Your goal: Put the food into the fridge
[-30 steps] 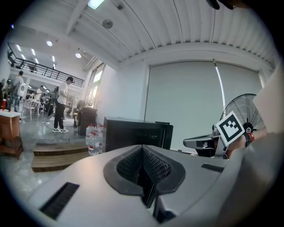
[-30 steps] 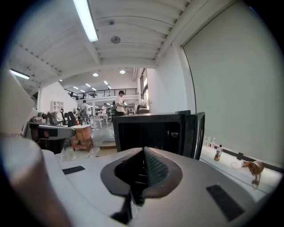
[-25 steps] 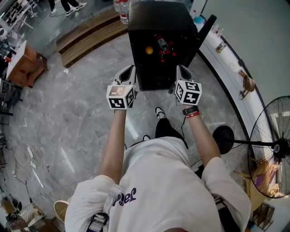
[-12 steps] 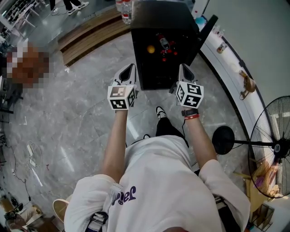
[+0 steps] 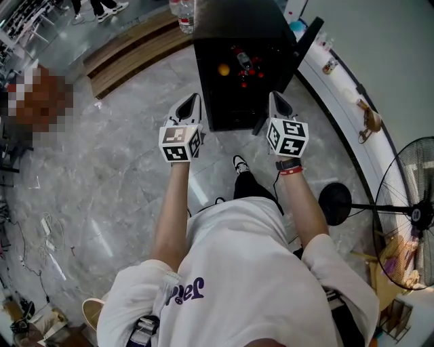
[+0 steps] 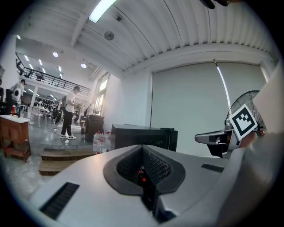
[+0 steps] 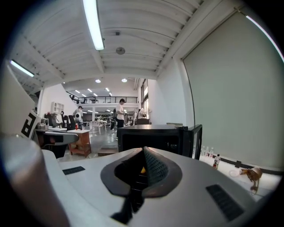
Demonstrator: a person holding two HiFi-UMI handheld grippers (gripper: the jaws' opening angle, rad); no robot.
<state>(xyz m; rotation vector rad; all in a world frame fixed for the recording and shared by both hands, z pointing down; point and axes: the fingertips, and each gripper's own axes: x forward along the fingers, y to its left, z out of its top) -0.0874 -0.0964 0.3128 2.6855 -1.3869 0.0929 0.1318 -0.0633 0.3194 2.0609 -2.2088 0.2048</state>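
Since a second ago, a small drift of the right gripper (image 5: 279, 103) up toward the fridge (image 5: 224, 108), and next to no shift of the left gripper (image 5: 192, 106). Both held out about level just short of the open front, well apart from each other. Right tongs closed tight with nothing gripped, only a speck of orange glimpsed through the notch behind the tips in the right gripper view. Left tongs likewise pressed together and empty, with red specks showing through the same notch. For writing, little to go on: black-and-white square markers on each cube, no letters, and purple script on the white shirt (image 5: 186, 291), upside down from the head view and not surely readable. Labels on the water bottles (image 5: 184, 12) beside the fridge too small to read. Food already inside the black fridge, on an upper shelf: a round orange ball (image 5: 224, 69) at the left, a bottle-like thing (image 5: 241, 58) lying aslant beside it, and a cluster of small red pieces (image 5: 251, 73) just right of that — all well clear of both grippers. Door (image 5: 306, 42) swung open to the right. Standing fan (image 5: 413, 217) off at the right edge.
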